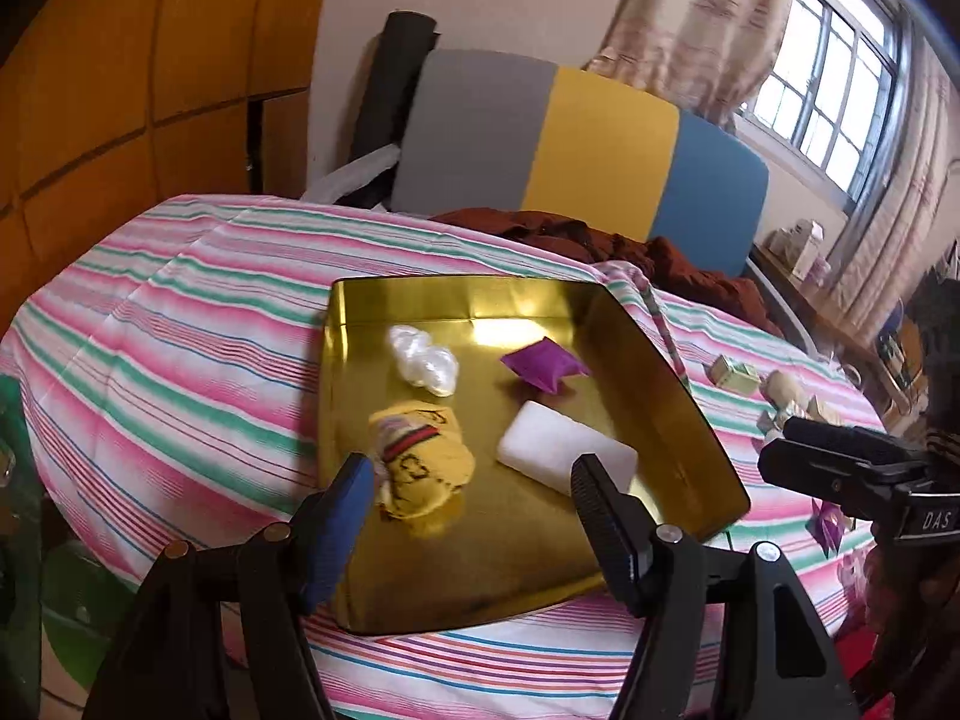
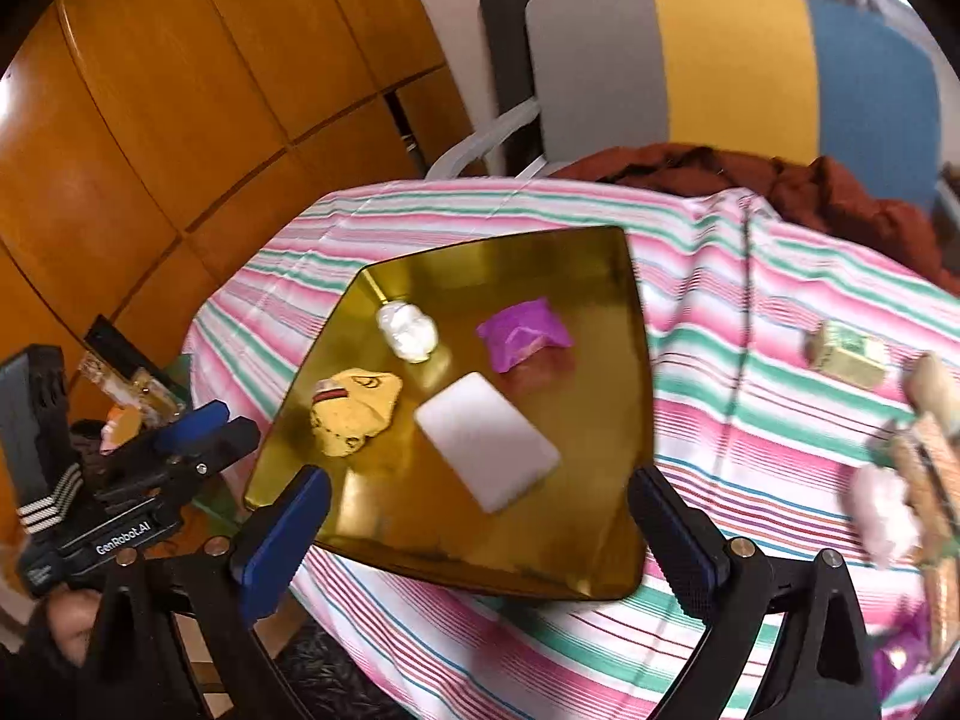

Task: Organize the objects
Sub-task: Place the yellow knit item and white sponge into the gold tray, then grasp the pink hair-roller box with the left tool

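gathered in the gold tray (image 2: 624,420) mid-bed, well inside its rims: white block (image 2: 486,441), yellow pouch (image 2: 351,411), purple sachet (image 2: 522,336), clear wad (image 2: 408,333). left gripper (image 1: 474,480) and right gripper (image 2: 480,498) spread wide, empty, above the near rim. green box (image 2: 846,351) lying loose toward the bed's right edge, likely next.

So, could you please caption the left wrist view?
Open left claw above a gold tray holding a yellow sock, white block and purple pouch.

A gold tray (image 1: 660,420) sits on the striped cloth (image 1: 180,348) and holds a white wad (image 1: 423,360), a purple pouch (image 1: 543,367), a yellow sock (image 1: 423,471) and a white block (image 1: 561,441). The left gripper (image 1: 474,483) hangs over its near edge, jaws apart and empty. The right gripper (image 1: 780,450) enters from the right.
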`<state>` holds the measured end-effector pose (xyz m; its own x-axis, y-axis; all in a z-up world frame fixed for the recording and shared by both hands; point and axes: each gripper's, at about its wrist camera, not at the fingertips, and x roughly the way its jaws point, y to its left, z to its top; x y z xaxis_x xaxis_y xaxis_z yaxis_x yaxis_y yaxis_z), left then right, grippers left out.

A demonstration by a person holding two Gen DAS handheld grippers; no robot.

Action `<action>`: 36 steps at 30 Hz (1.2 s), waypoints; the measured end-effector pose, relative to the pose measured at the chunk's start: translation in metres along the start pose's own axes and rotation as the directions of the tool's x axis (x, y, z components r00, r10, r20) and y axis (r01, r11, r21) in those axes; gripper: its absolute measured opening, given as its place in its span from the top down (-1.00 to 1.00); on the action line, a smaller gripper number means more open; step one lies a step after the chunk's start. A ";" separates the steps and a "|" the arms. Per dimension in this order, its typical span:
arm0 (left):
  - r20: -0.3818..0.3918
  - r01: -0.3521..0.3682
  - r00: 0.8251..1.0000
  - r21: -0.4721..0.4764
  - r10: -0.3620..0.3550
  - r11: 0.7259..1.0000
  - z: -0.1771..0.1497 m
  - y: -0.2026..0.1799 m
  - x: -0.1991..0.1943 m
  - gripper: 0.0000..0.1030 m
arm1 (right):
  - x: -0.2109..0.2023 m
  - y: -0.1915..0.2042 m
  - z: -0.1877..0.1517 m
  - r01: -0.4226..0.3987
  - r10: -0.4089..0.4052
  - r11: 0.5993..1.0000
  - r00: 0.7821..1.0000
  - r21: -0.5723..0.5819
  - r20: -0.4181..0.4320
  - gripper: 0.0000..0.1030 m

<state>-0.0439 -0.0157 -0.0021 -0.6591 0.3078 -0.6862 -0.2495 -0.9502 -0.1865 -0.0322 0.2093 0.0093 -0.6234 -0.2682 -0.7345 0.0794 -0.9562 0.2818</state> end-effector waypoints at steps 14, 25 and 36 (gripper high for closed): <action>-0.028 0.097 0.995 0.143 -0.094 0.985 -0.009 -0.053 -0.003 -0.34 | -0.044 -0.045 -0.033 0.137 -0.141 0.987 0.989 0.082 0.047 -0.98; -0.083 0.233 0.972 0.241 -0.219 0.942 -0.016 -0.102 0.003 -0.34 | -0.085 -0.100 -0.054 0.250 -0.262 0.952 0.964 0.178 0.044 -0.98; -0.269 0.493 0.868 0.356 -0.419 0.794 -0.030 -0.192 0.023 -0.31 | -0.197 -0.211 -0.097 0.434 -0.468 0.804 0.884 0.406 -0.017 -0.98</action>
<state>0.0101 0.1720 -0.0033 -0.2767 0.6518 -0.7061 -0.7759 -0.5850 -0.2360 0.1491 0.4524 0.0348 -0.5749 0.2086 -0.7912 -0.5222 -0.8380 0.1585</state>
